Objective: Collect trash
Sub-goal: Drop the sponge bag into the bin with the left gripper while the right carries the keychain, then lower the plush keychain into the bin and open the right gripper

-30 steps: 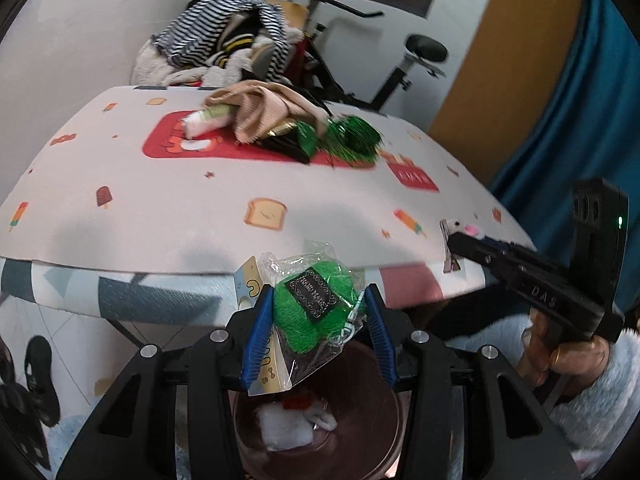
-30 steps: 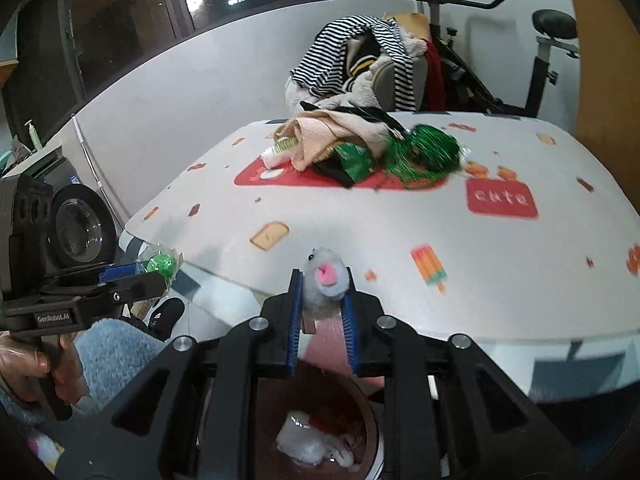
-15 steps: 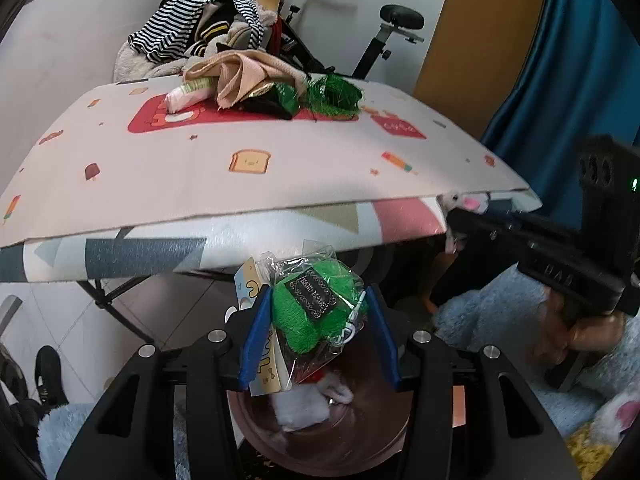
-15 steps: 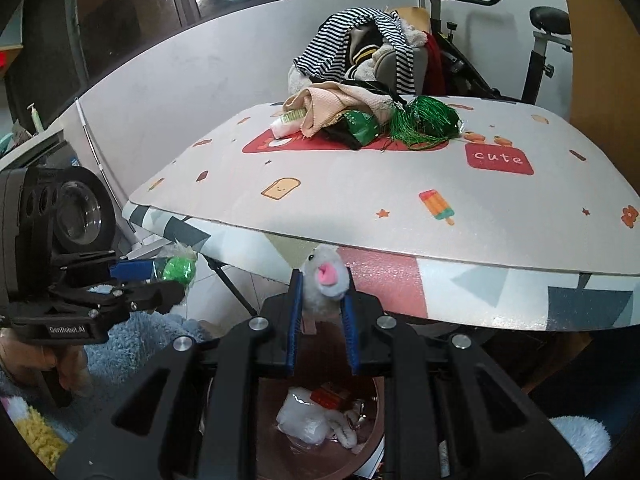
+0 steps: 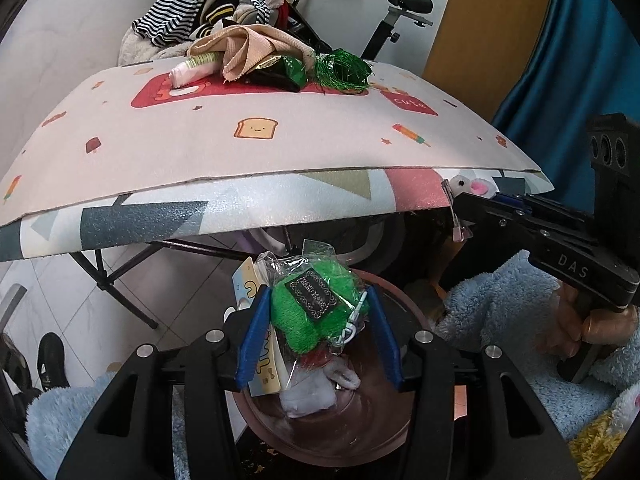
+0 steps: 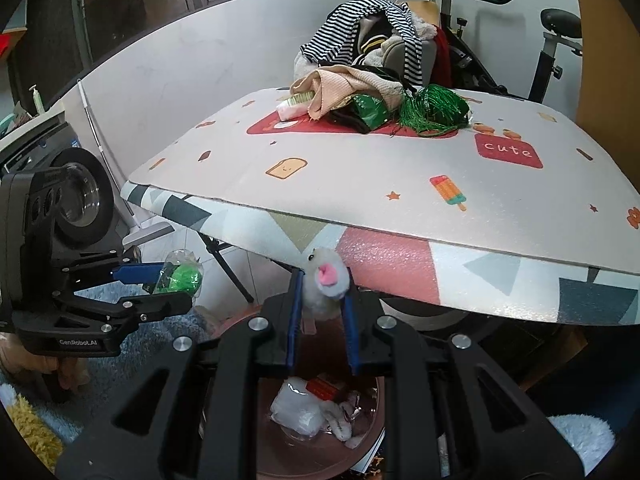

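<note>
My left gripper point(image 5: 318, 330) is shut on a clear plastic bag with a green plush item point(image 5: 312, 308) and holds it over a brown round bin point(image 5: 384, 420) below the table. The bin holds white and red trash. My right gripper point(image 6: 320, 316) is shut on a small grey plush mouse with a pink ear point(image 6: 324, 280), above the same bin point(image 6: 372, 436). The right gripper also shows in the left wrist view point(image 5: 460, 200), and the left gripper in the right wrist view point(image 6: 160, 284). A green tinsel bundle point(image 5: 342, 70) lies on the table.
The patterned table point(image 5: 256, 152) stands ahead above the bin, with a pile of clothes point(image 5: 248, 52), a tube and a dark wrapper at its far side. An exercise bike point(image 5: 400, 12) and a blue curtain point(image 5: 560, 60) stand behind. Blue fluffy rug point(image 5: 500, 308) on the floor.
Both grippers have moved down from table height to below the table edge, over the bin, each still holding its item.
</note>
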The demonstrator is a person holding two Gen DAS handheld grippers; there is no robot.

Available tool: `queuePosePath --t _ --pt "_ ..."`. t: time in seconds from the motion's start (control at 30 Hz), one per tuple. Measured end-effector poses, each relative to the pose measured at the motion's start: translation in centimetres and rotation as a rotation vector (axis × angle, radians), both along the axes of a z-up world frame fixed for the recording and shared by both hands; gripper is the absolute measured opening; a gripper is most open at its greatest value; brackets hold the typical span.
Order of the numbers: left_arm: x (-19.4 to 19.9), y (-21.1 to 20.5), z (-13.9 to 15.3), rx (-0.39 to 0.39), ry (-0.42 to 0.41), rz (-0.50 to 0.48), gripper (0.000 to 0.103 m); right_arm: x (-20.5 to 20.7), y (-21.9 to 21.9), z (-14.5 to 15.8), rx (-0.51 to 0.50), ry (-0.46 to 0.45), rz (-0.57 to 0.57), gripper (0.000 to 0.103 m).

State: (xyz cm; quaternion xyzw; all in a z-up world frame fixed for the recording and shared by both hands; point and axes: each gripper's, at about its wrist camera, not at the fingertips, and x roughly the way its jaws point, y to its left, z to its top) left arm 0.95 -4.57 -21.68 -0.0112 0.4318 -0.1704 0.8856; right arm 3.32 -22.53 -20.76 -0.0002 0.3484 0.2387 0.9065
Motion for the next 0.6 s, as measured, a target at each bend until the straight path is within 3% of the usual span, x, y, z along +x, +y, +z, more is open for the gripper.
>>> queuePosePath --t 0.07,0.23,0.37,0.43,0.6 --pt "0.0 -0.2 0.0 0.004 0.000 -0.004 0.050 0.0 0.0 -0.1 -0.002 0.004 0.002 0.022" --pt "0.0 0.1 0.1 -0.002 -0.007 0.008 0.067 0.1 0.2 -0.4 -0.007 0.016 0.009 0.022" --pt "-0.2 1.2 0.6 -0.015 -0.039 0.072 0.077 0.3 0.7 -0.8 -0.021 0.035 0.029 0.022" --pt "-0.5 1.6 1.1 -0.005 -0.067 0.112 0.087 0.3 1.0 -1.1 -0.034 0.046 0.037 0.022" --pt "-0.6 3.2 1.6 -0.026 -0.091 0.201 0.093 0.1 2.1 -2.0 -0.081 0.075 0.072 0.023"
